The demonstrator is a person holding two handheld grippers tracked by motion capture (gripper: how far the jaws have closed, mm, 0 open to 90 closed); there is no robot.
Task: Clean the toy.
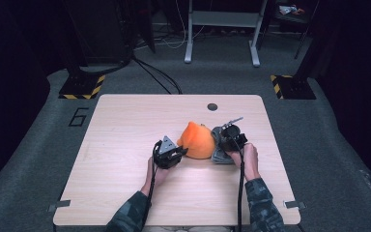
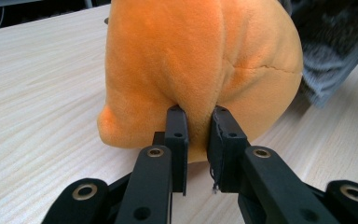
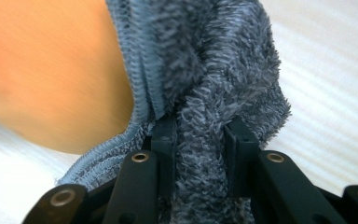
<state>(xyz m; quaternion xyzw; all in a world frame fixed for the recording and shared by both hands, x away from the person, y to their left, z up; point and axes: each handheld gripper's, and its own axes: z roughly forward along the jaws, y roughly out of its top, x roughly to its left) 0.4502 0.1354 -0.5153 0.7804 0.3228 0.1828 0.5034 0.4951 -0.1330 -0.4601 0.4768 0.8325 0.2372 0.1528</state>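
An orange plush toy (image 1: 196, 140) sits near the middle of the wooden table (image 1: 125, 125). My left gripper (image 1: 179, 152) is at its left side, shut on a pinch of the orange plush (image 2: 200, 70); the two jaws squeeze a fold of fabric between them in the left gripper view (image 2: 196, 140). A grey fluffy cloth (image 1: 218, 147) lies against the toy's right side. My right gripper (image 1: 224, 140) is shut on a bunched fold of that grey cloth (image 3: 214, 93), with the pile bulging between the jaws (image 3: 200, 154). The toy (image 3: 51, 70) shows blurred beside it.
A small dark round hole (image 1: 212, 107) is in the table near its far edge. Beyond the table the floor holds cables, a white frame stand (image 1: 222, 29) and yellow-black striped bases (image 1: 82, 87). The table's left half is bare wood.
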